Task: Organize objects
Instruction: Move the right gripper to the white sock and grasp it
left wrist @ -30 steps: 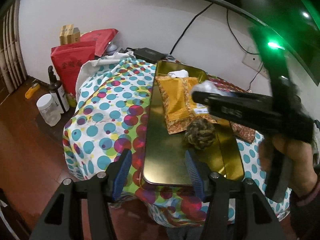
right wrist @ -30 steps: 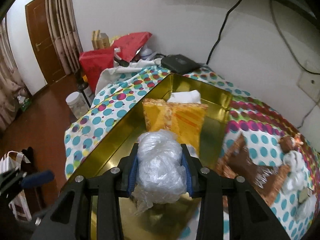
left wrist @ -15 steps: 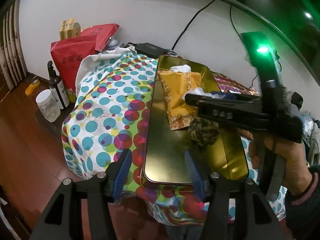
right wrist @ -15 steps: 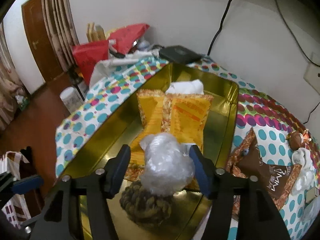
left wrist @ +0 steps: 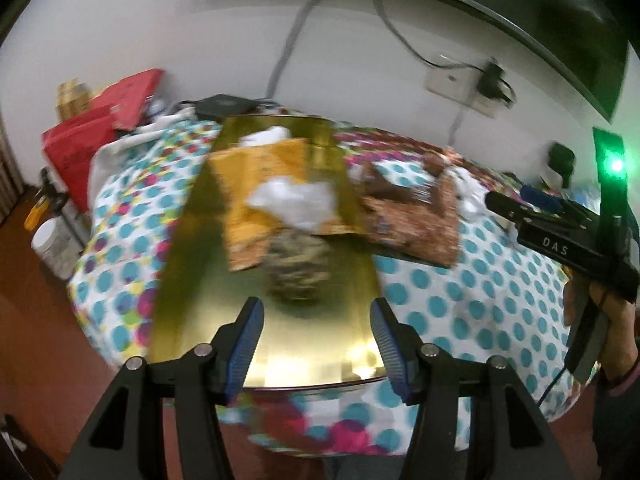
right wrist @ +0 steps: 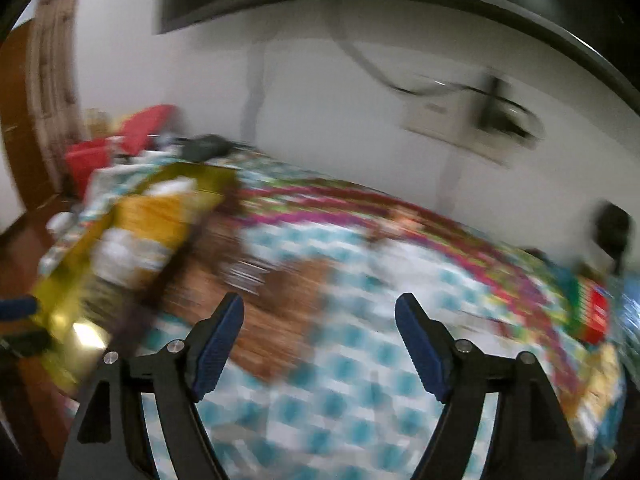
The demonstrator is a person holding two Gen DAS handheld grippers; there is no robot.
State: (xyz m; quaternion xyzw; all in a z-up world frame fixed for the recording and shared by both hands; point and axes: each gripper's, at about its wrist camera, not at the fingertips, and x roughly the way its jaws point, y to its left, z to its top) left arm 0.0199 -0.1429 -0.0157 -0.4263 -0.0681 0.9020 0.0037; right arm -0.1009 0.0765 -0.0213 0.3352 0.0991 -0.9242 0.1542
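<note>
One crinkly plastic wad (left wrist: 294,202), glossy (gold) tray (left wrist: 184,272)

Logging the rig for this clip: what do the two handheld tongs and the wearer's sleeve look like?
Both tongs, left and right, are black with ribbed blue pads and silver screws. The right unit's body reads "DAS" and carries a green light. A dark sleeve has a pinkish cuff.

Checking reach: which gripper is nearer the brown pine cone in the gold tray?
Left. The left gripper sits just before the brown pine cone; the right gripper is off beside the gold tray, over the dotted cloth.
</note>
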